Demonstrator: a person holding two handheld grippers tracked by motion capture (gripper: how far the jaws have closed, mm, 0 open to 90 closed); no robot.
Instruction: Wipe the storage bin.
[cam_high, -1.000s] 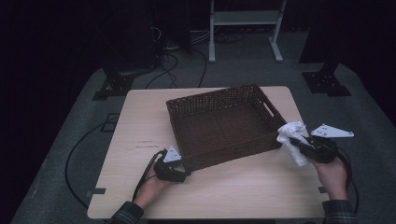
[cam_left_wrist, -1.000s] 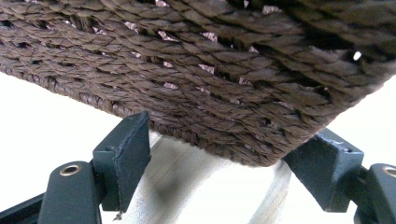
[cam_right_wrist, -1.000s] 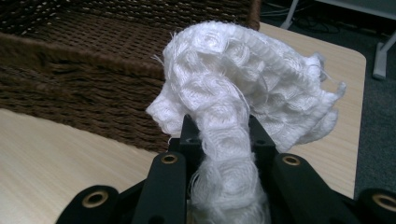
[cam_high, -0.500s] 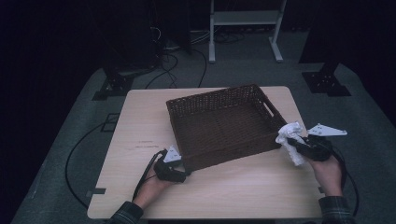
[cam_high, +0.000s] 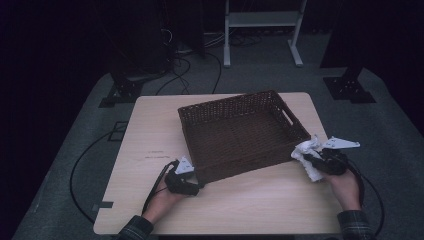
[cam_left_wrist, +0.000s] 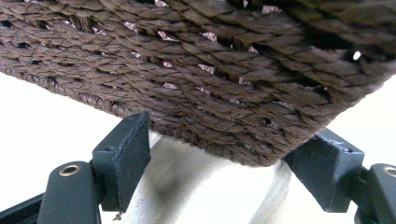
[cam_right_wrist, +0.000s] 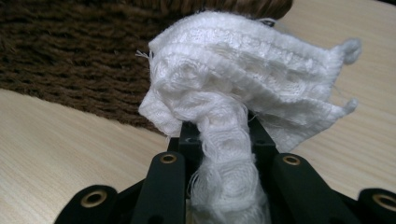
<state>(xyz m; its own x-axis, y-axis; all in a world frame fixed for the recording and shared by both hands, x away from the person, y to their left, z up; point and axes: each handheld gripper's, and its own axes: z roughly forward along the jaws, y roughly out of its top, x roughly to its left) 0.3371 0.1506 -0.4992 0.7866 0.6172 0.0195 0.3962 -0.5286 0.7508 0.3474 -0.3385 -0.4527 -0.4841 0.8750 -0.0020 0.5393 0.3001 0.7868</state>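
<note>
Dark room, pale desk: right claw, clamped on the white cloth, should lift over the basket rim at ten o'clock while left claw, spread apart, steadies its corner.

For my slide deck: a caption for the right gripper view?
Right claw clamps a bunched white knitted cloth beside the brown wicker basket.

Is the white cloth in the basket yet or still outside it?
Outside. The crumpled white knitted cloth is pinched in the right hand-held gripper beside the brown woven basket.
</note>
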